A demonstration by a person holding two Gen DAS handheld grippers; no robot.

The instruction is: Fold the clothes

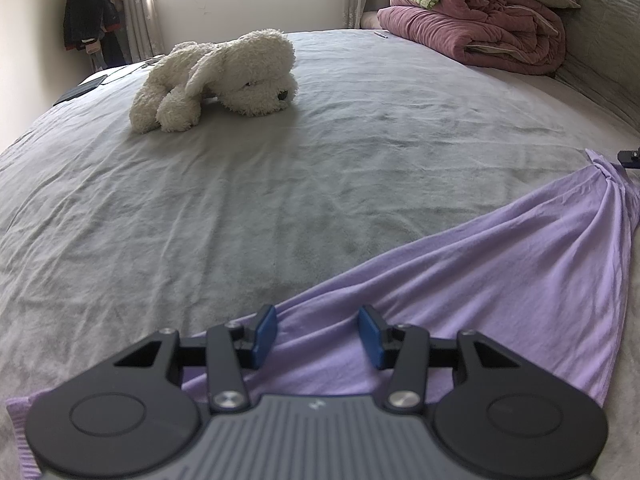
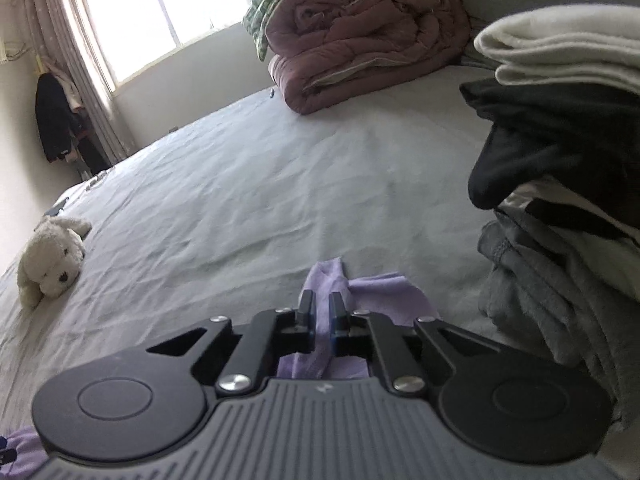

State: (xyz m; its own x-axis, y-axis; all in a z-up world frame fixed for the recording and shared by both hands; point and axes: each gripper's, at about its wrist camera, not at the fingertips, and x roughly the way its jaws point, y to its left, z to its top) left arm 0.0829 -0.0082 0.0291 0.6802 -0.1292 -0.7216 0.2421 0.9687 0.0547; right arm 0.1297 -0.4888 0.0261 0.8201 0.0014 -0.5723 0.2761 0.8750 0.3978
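- Clearly, our left gripper (image 1: pixel 317 334) has its blue pads wide apart, with the purple garment (image 1: pixel 500 256) lying under and between them at the bottom of the left wrist view; nothing is pinched there.
- Our right gripper (image 2: pixel 320 314) has its pads drawn nearly together on a bunched ridge of the same purple garment (image 2: pixel 372 288), low in the centre of the right wrist view.
- The garment runs in a slack sheet from the bottom centre to the right edge of the left view, over the grey bed sheet (image 1: pixel 200 200). We see creases but no neat fold in it, so we judge this piece is not folded at this moment.
- At the right edge of the right view stands a stack of clothes (image 2: pixel 560 200), layered and looking folded, which suggests part of the job is done.
- How many pieces remain, we cannot tell.
- A plush dog (image 1: pixel 224 76) and rolled quilts (image 1: pixel 480 28) lie well apart from the garment.
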